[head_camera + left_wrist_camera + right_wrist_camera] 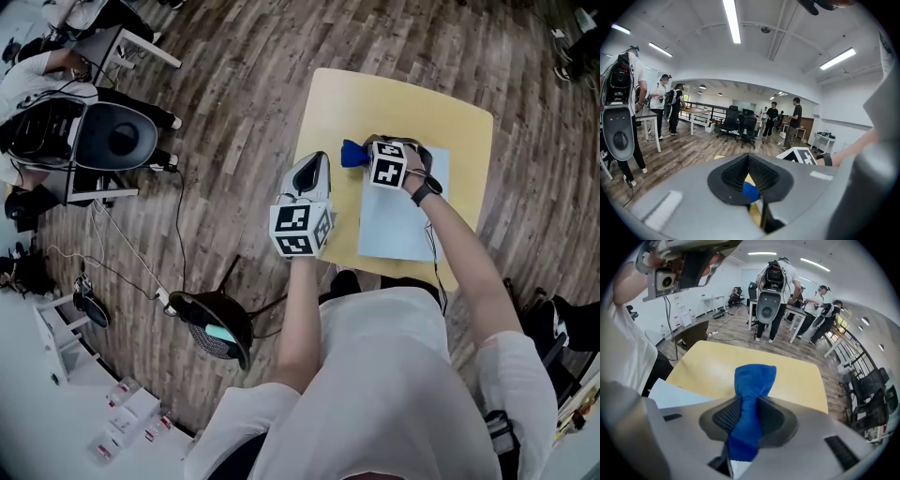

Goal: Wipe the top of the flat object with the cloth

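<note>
A pale blue flat sheet point(403, 211) lies on the right half of the yellow table point(403, 103). My right gripper point(367, 155) hovers over the sheet's far left corner, shut on a blue cloth point(352, 153) that sticks out toward the table's middle. In the right gripper view the cloth point(753, 376) is pinched between the jaws of the right gripper point(749, 401), with the sheet point(675, 394) low at the left. My left gripper point(317, 161) is held at the table's left edge, jaws closed together with nothing in them; in its own view the left gripper point(749, 159) shows the cloth point(751, 191) only through a gap.
A dark chair point(220, 328) stands on the wood floor left of the table's near corner, with cables point(122, 253) trailing beside it. A person sits at a desk point(56, 122) far left. Several people and office chairs point(740, 126) are in the room beyond.
</note>
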### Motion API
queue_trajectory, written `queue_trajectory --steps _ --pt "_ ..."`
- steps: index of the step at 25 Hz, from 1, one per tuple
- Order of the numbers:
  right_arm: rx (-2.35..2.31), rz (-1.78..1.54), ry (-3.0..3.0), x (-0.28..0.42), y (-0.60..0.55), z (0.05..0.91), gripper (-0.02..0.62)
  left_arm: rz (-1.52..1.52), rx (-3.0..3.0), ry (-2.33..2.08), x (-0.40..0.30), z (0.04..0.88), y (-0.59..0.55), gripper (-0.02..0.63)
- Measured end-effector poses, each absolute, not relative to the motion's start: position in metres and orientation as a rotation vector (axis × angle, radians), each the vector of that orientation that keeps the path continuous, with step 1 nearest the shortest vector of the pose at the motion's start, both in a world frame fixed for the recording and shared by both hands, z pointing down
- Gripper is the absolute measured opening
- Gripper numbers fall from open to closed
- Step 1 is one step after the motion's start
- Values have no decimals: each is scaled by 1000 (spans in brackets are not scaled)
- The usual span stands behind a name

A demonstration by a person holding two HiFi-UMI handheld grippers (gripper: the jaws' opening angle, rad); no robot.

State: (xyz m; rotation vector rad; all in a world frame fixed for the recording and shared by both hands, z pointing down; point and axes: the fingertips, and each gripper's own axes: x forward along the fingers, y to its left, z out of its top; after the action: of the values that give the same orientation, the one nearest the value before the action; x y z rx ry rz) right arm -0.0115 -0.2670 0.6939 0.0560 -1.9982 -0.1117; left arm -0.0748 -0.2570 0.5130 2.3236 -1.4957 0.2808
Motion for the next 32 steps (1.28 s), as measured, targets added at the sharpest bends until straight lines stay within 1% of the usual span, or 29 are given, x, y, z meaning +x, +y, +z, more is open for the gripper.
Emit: queue_trajectory --steps 6,12,22,27,32 --pt "119 -107 -1961 29 -259 689 110 286 2370 -1432 -52 512 -254 11" --pt "205 -61 -1913 93 -255 690 110 299 2450 -1329 -9 506 -257 11" --pt "364 49 -1799 210 -238 691 110 313 2534 -1218 40 499 -253 11" --pt "415 94 -1808 226 -239 694 110 317 2545 -1207 46 496 -257 11" --pt "415 65 -1845 200 -239 682 110 304 2525 -1252 27 493 -256 11"
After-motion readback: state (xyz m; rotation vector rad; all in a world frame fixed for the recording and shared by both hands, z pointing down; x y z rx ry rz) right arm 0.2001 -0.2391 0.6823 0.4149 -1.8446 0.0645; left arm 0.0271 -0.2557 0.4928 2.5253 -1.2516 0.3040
